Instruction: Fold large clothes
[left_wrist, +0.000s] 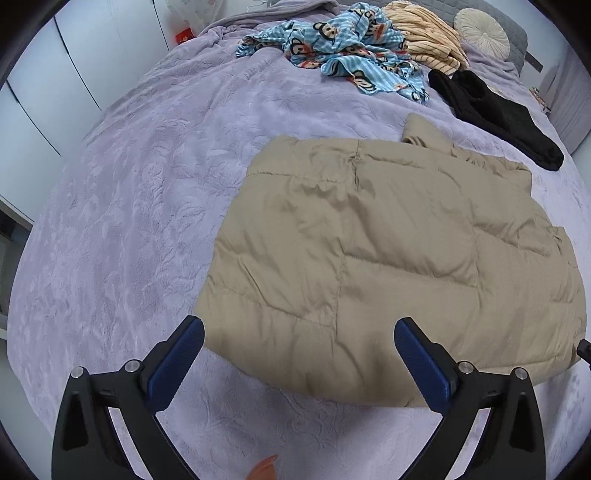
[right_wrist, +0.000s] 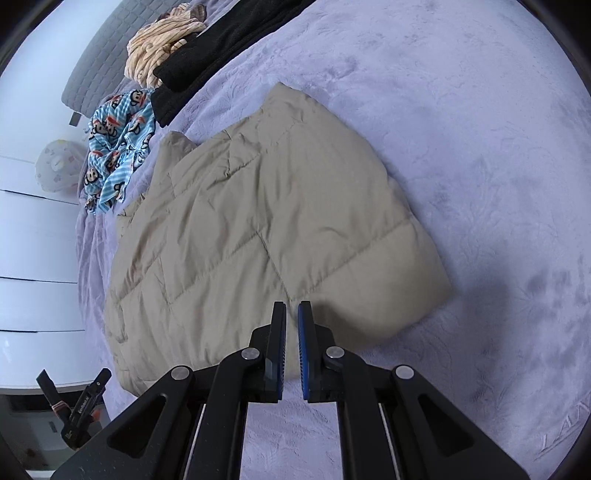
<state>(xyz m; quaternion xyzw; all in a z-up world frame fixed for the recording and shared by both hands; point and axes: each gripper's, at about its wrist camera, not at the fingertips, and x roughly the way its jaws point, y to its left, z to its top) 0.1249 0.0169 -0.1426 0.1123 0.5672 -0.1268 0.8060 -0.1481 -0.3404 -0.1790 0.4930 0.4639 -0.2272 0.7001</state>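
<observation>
My left hand-held gripper (left_wrist: 299, 354) hangs spread wide, empty, above the folded tan jacket (left_wrist: 388, 251) on the bed (left_wrist: 129, 221). My right hand-held gripper (right_wrist: 291, 314) is pinched closed, jacket at its twelve o'clock.

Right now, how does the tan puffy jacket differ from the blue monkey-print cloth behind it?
The tan jacket lies flat and squared, apparently folded; the monkey-print cloth sits crumpled in a heap. The jacket is plain, quilted and puffy; the cloth is thin, striped and patterned. The jacket lies near the tongs; the cloth is farther up the bed. Both rest on the lilac bedspread.
</observation>
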